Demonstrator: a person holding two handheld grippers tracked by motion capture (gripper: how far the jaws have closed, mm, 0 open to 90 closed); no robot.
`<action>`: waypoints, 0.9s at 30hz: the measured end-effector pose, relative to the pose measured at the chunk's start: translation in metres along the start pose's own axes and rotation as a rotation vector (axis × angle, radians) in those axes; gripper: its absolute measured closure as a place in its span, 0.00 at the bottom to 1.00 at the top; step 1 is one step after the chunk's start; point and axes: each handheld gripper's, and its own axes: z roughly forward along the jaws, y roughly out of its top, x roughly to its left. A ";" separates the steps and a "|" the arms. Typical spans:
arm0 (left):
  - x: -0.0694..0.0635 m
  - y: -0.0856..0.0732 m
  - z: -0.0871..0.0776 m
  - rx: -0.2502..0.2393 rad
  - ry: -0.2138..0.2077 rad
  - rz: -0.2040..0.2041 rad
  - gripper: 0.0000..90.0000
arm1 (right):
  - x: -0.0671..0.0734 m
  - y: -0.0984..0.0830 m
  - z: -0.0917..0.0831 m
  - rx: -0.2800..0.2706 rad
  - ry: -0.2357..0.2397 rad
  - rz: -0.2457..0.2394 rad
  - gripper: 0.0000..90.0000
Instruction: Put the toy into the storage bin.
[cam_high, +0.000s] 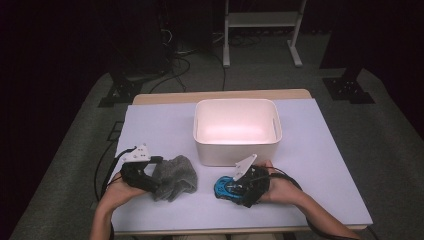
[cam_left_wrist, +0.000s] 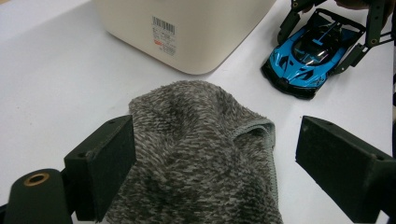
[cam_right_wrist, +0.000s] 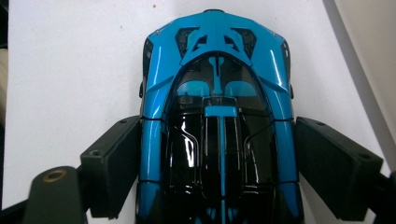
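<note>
Toy car (cam_right_wrist: 217, 116), blue and black, on table (cam_high: 310, 150) just before white bin (cam_high: 237, 131); right gripper (cam_high: 243, 186) jaws against both flanks, apparently pinching. Grey cloth (cam_left_wrist: 201, 154) between spread left gripper (cam_high: 150, 172) jaws, left one touching. Bin interior looks bare.

Cloth (cam_high: 174, 177) left of toy car (cam_high: 226, 188); bin (cam_high: 236, 131) behind both.

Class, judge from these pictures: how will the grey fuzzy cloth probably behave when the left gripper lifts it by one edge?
The grey cloth lies bunched in soft folds, so it will likely droop limply from the left gripper. Its fuzzy pile suggests the pads should grip without slipping. It looks light, and it probably won't roll or tip.
</note>
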 end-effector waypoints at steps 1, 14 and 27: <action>0.000 0.000 0.000 0.000 0.000 0.000 0.12 | 0.000 0.000 0.000 -0.001 0.001 0.000 0.19; -0.001 0.001 0.000 -0.002 -0.002 0.005 0.12 | -0.001 -0.002 -0.001 -0.017 0.019 -0.016 0.28; 0.001 -0.002 -0.001 -0.002 -0.001 -0.006 0.12 | -0.002 -0.002 -0.002 -0.018 0.028 -0.022 0.28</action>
